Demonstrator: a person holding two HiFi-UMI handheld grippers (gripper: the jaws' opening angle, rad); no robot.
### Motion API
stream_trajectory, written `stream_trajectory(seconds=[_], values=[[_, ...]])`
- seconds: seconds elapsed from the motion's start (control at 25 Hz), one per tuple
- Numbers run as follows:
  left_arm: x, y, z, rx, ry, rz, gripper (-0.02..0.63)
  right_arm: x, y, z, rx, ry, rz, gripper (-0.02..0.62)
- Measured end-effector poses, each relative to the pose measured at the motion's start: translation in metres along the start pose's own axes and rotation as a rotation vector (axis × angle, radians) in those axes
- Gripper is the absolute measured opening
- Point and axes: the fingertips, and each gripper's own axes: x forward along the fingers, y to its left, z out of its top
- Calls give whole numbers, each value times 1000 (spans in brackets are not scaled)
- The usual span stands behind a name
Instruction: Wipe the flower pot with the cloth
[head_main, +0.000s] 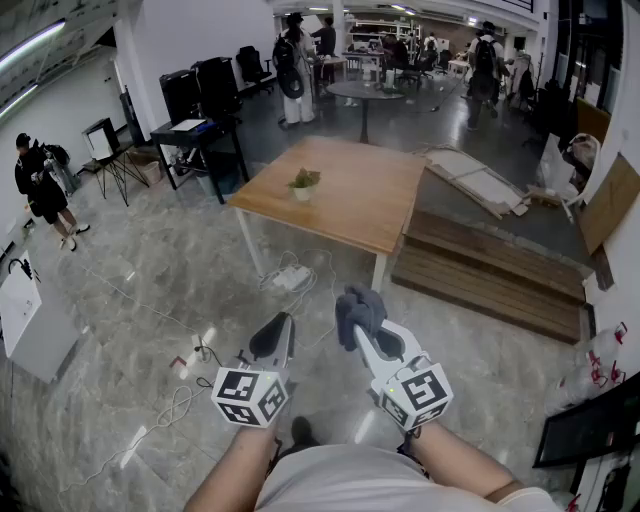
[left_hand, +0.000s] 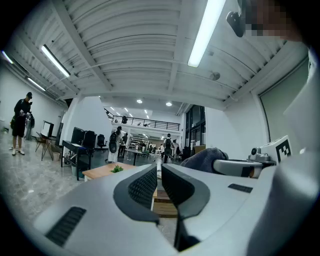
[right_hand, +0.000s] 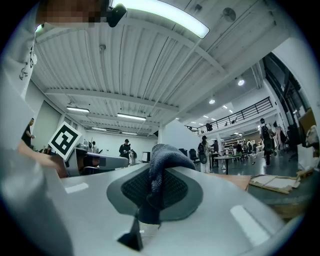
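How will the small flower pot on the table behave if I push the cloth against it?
The flower pot looks small and stands free on the smooth table, so it will probably slide or tip under a push. The plant on top may make it top-heavy. The left gripper holds nothing, so it could steady it.

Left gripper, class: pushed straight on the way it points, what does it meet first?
Probably the light wooden table bearing the small potted plant; open air lies before the left gripper, though depth is unclear.
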Motion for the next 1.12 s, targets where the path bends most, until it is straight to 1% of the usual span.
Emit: stream_trajectory(seconds=[0.2,0.48,0.72,0.92,1.12], values=[[0,4,0,-2,-4,5,9,2,2,-2,5,9,3,35],[5,19,-10,-7,6,10,9,12,4,-17,18,23,1,35],[16,43,-12,-10,10,15,9,35,0,-27,30,40,-9,35],[31,82,-22,-22,16,28,9,73,-3,-47,37,61,-8,35],[59,143,-21,-26,18,26,8,138,-10,-60,32,77,-18,35]])
